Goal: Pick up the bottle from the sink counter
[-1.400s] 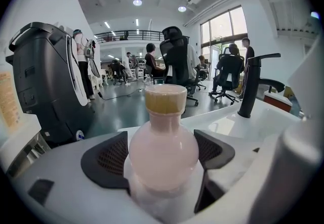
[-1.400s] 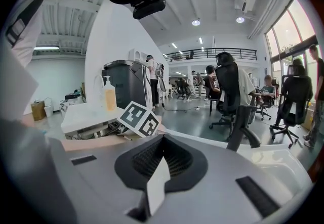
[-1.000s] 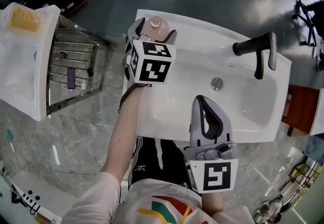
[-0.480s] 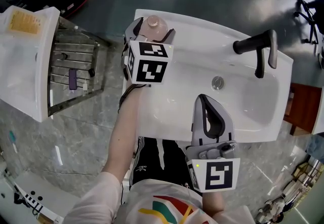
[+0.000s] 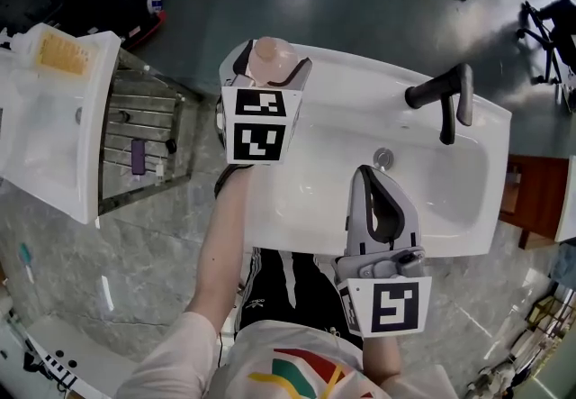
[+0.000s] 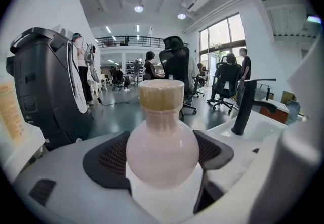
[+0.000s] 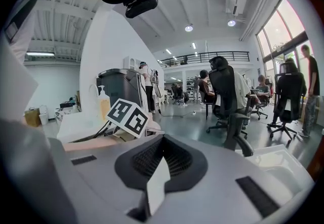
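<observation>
Pink bottle (image 6: 161, 142) — clamped between left gripper (image 5: 271, 65) jaws.

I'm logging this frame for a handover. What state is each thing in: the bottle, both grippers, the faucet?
Bottle: upright, capped, clamped between the left jaws.
Left gripper: shut on the bottle.
Right gripper: shut, empty, over the sink.
Faucet: no water running.

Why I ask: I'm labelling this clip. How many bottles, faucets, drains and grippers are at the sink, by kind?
bottle: 1
faucet: 1
drain: 1
grippers: 2, the left gripper and the right gripper
Total: 5
</observation>
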